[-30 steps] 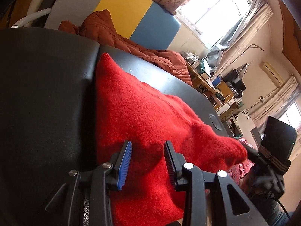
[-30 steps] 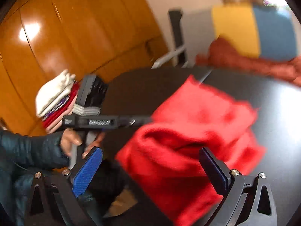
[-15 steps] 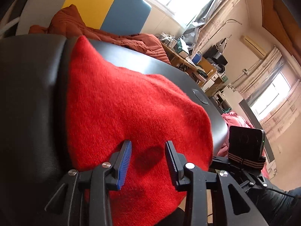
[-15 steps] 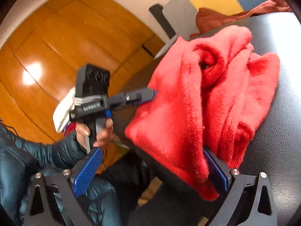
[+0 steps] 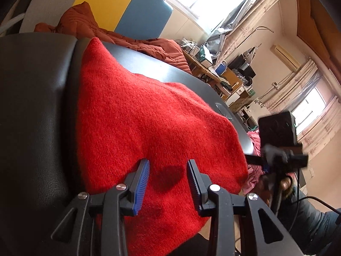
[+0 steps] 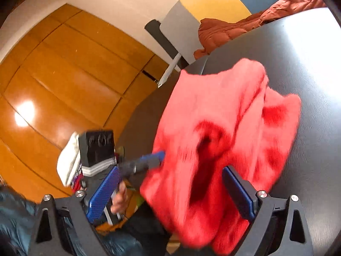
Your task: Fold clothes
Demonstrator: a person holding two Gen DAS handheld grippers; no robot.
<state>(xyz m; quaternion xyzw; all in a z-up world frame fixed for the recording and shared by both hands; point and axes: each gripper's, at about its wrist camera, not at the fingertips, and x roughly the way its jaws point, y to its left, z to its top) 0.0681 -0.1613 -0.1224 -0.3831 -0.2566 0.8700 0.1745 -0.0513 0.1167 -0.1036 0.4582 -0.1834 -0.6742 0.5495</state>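
Moved: our right gripper [image 6: 170, 189] has pulled back off the red sweater [image 5: 149, 123], jaws spread.
Left gripper [image 5: 168, 183]: spread, lower centre, over sweater.

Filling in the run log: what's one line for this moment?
red sweater bunched on black table | left claw open, over sweater | right claw open, nothing gripped

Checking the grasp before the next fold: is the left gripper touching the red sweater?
Cannot tell. In the left wrist view, the left gripper is open above the red sweater; contact is unclear.
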